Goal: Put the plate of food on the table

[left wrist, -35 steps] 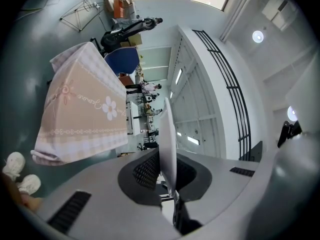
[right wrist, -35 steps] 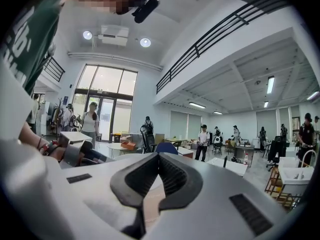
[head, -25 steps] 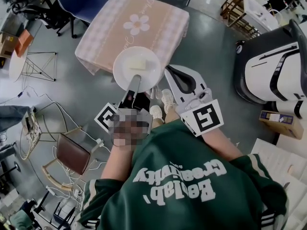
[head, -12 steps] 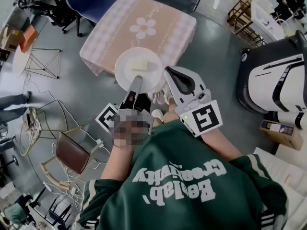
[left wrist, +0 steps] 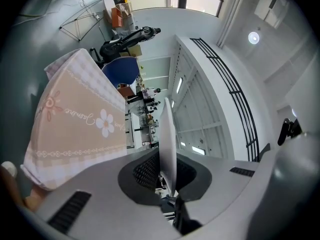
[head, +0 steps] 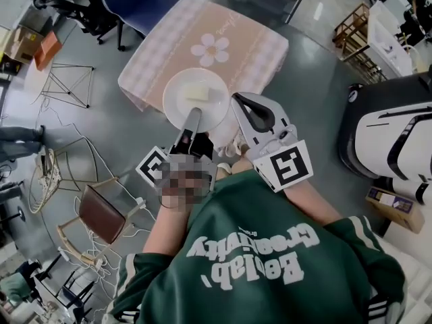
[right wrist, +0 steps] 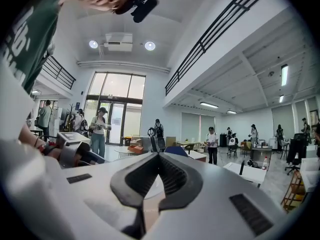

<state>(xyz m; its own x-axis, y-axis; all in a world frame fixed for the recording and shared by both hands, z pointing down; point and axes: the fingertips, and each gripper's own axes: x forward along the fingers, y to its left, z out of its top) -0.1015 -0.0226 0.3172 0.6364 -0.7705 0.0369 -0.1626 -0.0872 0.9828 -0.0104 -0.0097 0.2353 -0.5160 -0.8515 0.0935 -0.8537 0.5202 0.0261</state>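
Observation:
A white plate (head: 197, 100) with a pale block of food (head: 198, 92) hangs level over the near edge of the table, which wears a pink cloth (head: 223, 46) with a flower print. My left gripper (head: 192, 119) is shut on the plate's near rim. In the left gripper view the plate (left wrist: 167, 139) shows edge-on between the jaws, with the pink cloth (left wrist: 75, 119) beyond it. My right gripper (head: 238, 100) is just right of the plate, shut with nothing in it. In the right gripper view its jaws meet at the tips (right wrist: 159, 156).
A blue chair (head: 138, 2) stands behind the table. A wire stool (head: 67, 83), a brown chair (head: 101, 214) and loose cables are on the floor to the left. A white machine (head: 391, 140) and a wooden rack (head: 361, 32) stand on the right. Several people (right wrist: 100, 129) stand far off.
Both grippers and the plate have moved on toward the table, which now sits closer and further right in the head view. The left gripper's hold on the plate is unchanged.

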